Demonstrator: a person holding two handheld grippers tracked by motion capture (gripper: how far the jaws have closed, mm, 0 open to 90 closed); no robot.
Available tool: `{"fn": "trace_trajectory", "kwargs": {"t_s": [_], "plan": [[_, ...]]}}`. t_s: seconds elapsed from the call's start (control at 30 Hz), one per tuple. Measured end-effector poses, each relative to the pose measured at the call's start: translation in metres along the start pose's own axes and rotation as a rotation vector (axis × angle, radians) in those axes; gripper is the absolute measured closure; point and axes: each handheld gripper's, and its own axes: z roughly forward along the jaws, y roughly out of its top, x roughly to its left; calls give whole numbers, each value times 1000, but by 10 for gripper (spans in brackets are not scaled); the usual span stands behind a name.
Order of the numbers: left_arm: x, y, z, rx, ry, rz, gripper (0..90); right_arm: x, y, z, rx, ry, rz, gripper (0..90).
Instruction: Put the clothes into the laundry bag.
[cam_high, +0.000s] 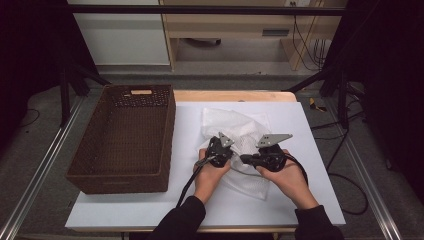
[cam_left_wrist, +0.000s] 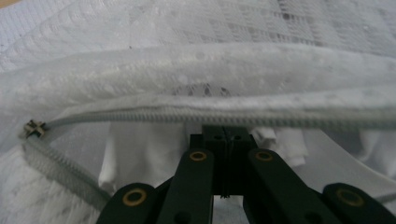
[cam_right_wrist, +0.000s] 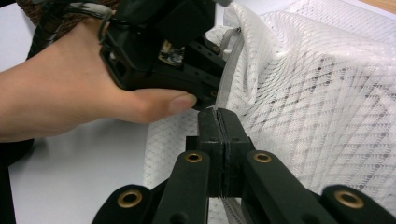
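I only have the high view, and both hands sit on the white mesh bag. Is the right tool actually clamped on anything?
Observer: Yes. The right tool has its jaws shut on the grey zip tape of the white mesh bag.
Operator: And the left one?
Observer: The left tool is shut too, with its tips right at the same tape. I cannot tell whether it pinches the tape.
Operator: Where is the slider?
Observer: The small metal zip slider sits at the far left of the left gripper view, well away from the tips. The zip is open along the stretch in front of them.
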Motion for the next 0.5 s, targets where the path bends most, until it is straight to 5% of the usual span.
{"fn": "trace_trajectory", "kwargs": {"t_s": [0.5], "plan": [[-23,-14,-30,-1,-93,34,900,-5,-2,-3,-4,-18,10,898]]}}
